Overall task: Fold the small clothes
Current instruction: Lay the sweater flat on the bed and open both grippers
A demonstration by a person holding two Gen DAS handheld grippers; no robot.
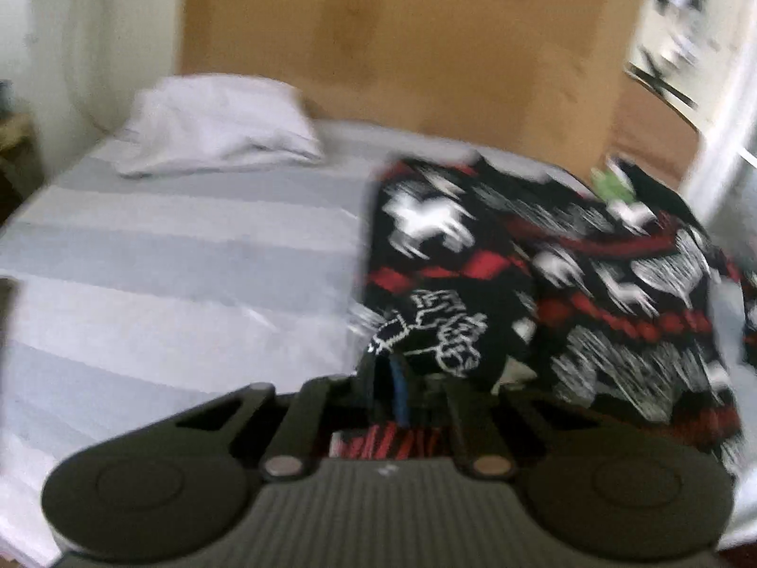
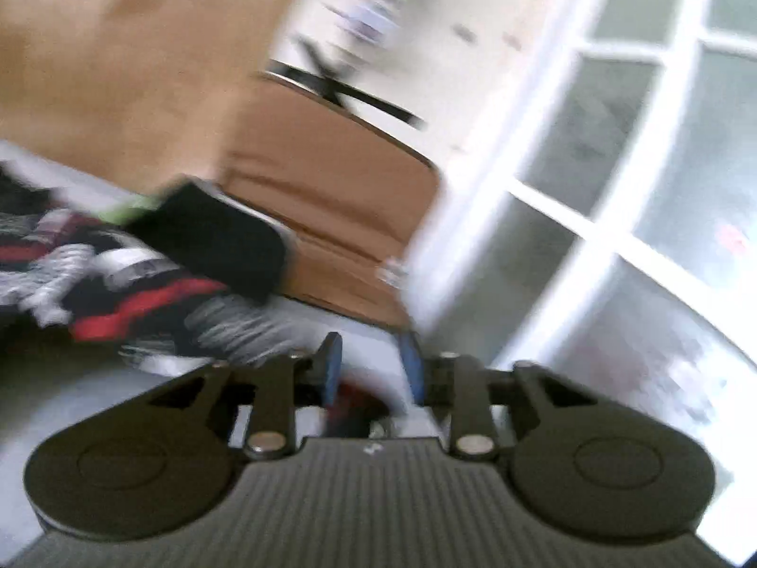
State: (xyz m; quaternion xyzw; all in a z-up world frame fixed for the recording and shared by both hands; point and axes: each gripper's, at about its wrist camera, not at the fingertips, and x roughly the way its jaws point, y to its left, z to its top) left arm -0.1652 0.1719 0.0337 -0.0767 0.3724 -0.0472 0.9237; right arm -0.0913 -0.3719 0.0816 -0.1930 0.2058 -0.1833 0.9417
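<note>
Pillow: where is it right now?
Left wrist view, upper left: the white pillow lies at the far end of the striped bed, against the tan headboard, left of the patterned garment.

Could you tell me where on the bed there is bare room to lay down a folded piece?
The striped sheet lies bare in a wide patch, bordered by the white pillow behind, the patterned garment on its right and the left gripper in front. The bed's right side is crowded: the black, red and white fabric covers it nearly to the edge.

left wrist: low over bed (image 1: 142,255) | right wrist: tilted | shared: garment (image 1: 567,284)
</note>
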